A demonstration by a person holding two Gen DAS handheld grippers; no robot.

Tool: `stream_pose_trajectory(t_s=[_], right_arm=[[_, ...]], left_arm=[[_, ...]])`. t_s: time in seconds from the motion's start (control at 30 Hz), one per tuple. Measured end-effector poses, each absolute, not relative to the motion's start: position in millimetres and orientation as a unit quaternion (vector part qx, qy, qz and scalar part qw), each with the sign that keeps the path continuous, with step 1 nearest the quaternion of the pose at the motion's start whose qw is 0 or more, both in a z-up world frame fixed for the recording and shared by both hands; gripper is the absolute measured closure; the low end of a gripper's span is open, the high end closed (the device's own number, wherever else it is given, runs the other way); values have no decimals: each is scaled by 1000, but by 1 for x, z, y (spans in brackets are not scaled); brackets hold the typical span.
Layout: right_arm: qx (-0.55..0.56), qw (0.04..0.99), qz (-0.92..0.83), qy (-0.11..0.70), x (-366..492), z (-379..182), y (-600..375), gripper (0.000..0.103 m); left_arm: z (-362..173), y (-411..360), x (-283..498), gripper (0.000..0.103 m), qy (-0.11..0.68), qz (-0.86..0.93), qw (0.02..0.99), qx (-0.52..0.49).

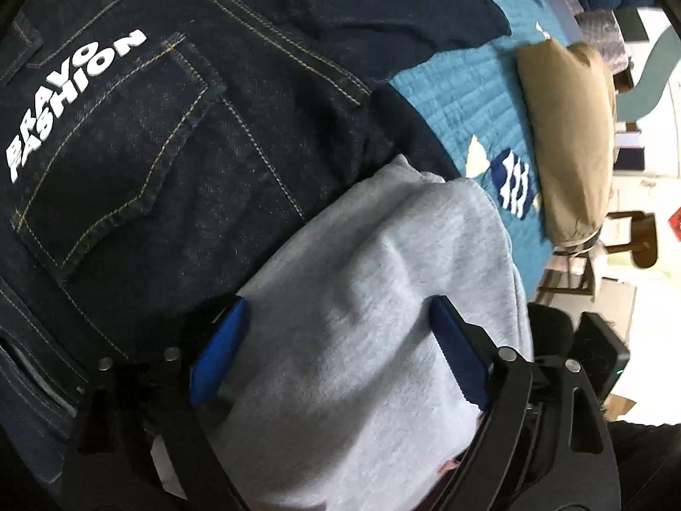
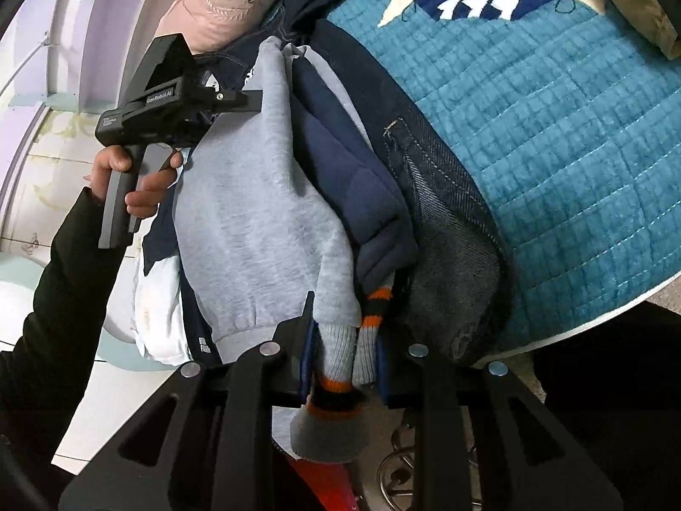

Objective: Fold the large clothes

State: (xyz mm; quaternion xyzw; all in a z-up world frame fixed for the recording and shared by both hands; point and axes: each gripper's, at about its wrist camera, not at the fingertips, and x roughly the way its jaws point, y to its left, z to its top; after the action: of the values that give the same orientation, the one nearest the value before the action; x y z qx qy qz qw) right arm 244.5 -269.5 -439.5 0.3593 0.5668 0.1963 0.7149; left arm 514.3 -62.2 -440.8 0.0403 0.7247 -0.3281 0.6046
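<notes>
Jeans (image 1: 140,136), "BRAVO FASHION" lettering (image 1: 72,102)

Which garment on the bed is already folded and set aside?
The tan garment, a neat bundle alone on the teal quilt; the jeans and grey sweatshirt lie piled.

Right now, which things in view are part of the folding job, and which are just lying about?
In the job:
- grey sweatshirt, its striped cuff pinched in the right gripper
- left gripper, open over the grey fabric
- dark jeans lying under it

Lying about:
- teal quilt
- tan folded garment
- pink pillow
</notes>
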Motion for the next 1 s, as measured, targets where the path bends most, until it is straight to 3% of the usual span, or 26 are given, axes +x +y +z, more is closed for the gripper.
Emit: stream_pose_trajectory(t_s=[0.1,0.23,0.37,0.43,0.63,1.0], right_arm=[[356,718,195,565,245,-438,-267,81],[345,726,196,562,242,-433,-262,81],[328,735,192,561,241,-427,-254,81],[323,739,192,560,240,-426,-253,81],[304,758,203,540,235,-406,-242,82],[297,798,212,479,225,-344,-252,84]], left_arm=[[-435,-67,506,21,692,-339,632,87],[-423,-74,490,56,664,-357,646,115],[-413,-76,479,66,649,-355,658,141],[-409,-78,473,78,631,-355,672,154],[-387,-75,455,87,586,-353,710,166],[-333,-68,449,88,546,-372,747,70]])
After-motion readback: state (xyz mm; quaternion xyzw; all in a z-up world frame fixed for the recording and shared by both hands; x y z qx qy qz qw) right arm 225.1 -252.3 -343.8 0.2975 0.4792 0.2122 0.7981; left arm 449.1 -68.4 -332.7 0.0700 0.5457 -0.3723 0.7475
